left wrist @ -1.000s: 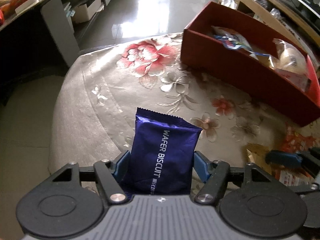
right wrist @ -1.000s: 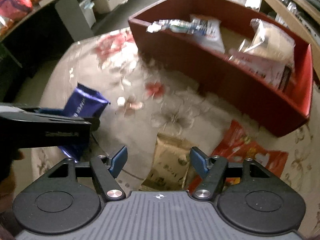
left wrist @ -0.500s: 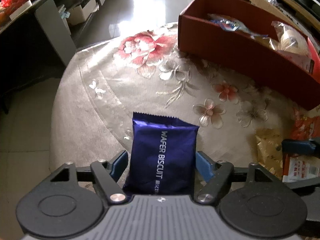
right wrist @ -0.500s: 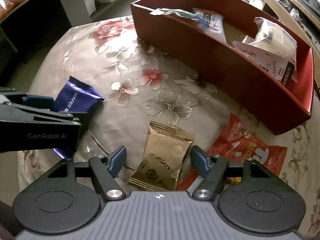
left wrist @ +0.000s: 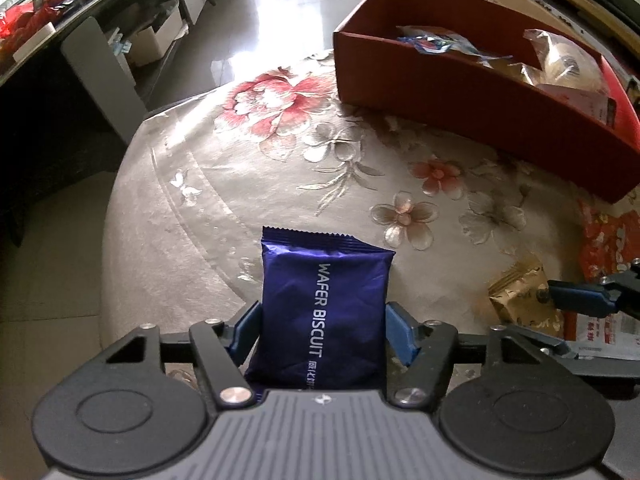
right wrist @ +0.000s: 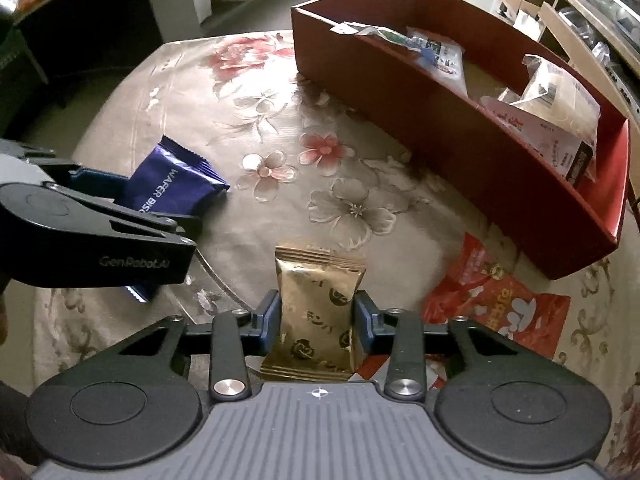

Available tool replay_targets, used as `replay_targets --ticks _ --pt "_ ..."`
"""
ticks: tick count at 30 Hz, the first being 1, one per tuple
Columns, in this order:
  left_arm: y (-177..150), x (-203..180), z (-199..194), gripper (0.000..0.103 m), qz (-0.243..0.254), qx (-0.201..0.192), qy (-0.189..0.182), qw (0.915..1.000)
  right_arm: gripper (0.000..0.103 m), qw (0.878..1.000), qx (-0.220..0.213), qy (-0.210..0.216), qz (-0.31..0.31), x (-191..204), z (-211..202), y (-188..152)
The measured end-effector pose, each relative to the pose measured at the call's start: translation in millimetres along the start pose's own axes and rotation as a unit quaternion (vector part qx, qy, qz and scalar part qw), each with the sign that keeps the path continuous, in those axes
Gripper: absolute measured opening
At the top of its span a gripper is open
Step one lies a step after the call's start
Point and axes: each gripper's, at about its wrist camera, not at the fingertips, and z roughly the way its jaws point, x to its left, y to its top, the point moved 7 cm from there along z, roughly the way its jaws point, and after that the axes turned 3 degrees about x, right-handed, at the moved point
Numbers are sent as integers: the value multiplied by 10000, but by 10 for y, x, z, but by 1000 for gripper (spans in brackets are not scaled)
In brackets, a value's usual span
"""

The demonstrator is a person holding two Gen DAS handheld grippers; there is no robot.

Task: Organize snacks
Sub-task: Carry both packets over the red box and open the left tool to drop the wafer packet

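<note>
My left gripper (left wrist: 322,330) is shut on a blue wafer biscuit packet (left wrist: 324,300), both pads against its sides; the packet also shows in the right wrist view (right wrist: 172,188). My right gripper (right wrist: 316,318) is shut on a gold snack packet (right wrist: 316,304), which lies low over the table; the packet also shows in the left wrist view (left wrist: 520,292). The red box (right wrist: 460,152) stands at the far right and holds several snack bags. It also shows in the left wrist view (left wrist: 460,96).
A red snack bag (right wrist: 496,304) lies on the floral tablecloth (right wrist: 256,120) just right of my right gripper, in front of the box. The table's left edge drops to a tiled floor (left wrist: 52,280). Dark cabinets (left wrist: 48,92) stand at the left.
My right gripper has come down over the gold packet and closed on it. My left gripper keeps its hold on the blue packet and has shifted slightly.
</note>
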Motion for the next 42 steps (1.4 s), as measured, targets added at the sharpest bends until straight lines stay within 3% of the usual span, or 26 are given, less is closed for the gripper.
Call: replay_targets --ticks 21,42 --pt "135 -159 -287 68 -49 -366 -245 9990 45 9974 -671 -43 274 -201 -431 130" --pt "542 -290 -698 68 -230 -986 -494 9936 45 9872 -1405 137 747 -544 -847 432"
